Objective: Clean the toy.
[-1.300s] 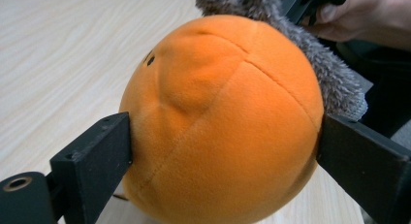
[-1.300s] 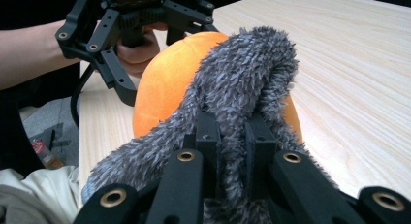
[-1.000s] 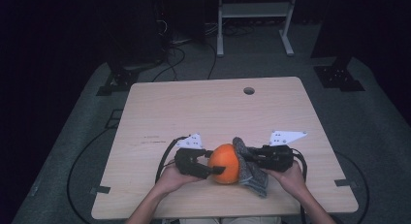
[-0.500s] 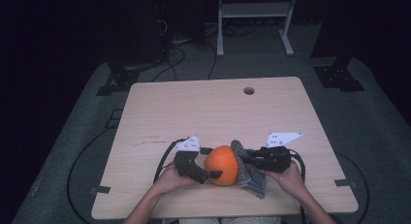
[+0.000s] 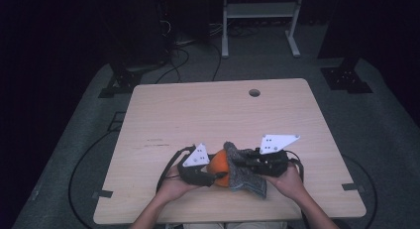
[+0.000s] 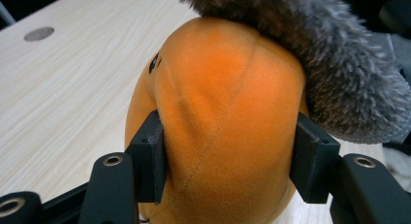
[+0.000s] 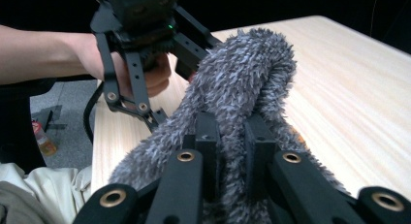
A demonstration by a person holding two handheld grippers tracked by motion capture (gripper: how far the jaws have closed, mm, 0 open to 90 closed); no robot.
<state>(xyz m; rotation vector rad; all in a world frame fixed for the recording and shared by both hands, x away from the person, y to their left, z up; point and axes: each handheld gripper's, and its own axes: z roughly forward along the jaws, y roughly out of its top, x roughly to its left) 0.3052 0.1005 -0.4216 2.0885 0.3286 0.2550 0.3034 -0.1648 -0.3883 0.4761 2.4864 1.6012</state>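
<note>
An orange plush toy (image 5: 220, 169) sits near the table's front edge, between both hands. My left gripper (image 5: 214, 177) comes at it from the left. In the left gripper view its jaws have just been closing, and the pads (image 6: 151, 158) now press into both sides of the orange plush toy (image 6: 228, 112). A grey fuzzy cloth (image 5: 243, 175) drapes over the toy's right side. My right gripper (image 5: 239, 162) is shut on the grey fuzzy cloth (image 7: 242, 83), whose pile bulges between the fingertips (image 7: 207, 132). The cloth hides the toy's far side.
The light wooden table (image 5: 208, 115) has a round cable hole (image 5: 254, 92) at the back. Cables trail from both grippers off the front edge. Beyond the table stand a white frame (image 5: 260, 11) and black stand bases (image 5: 346, 78) on a dark floor.
The right gripper lifted the grey cloth up and leftward over the toy's right side. The left gripper loosened and closed again on the orange toy, staying roughly in place.
</note>
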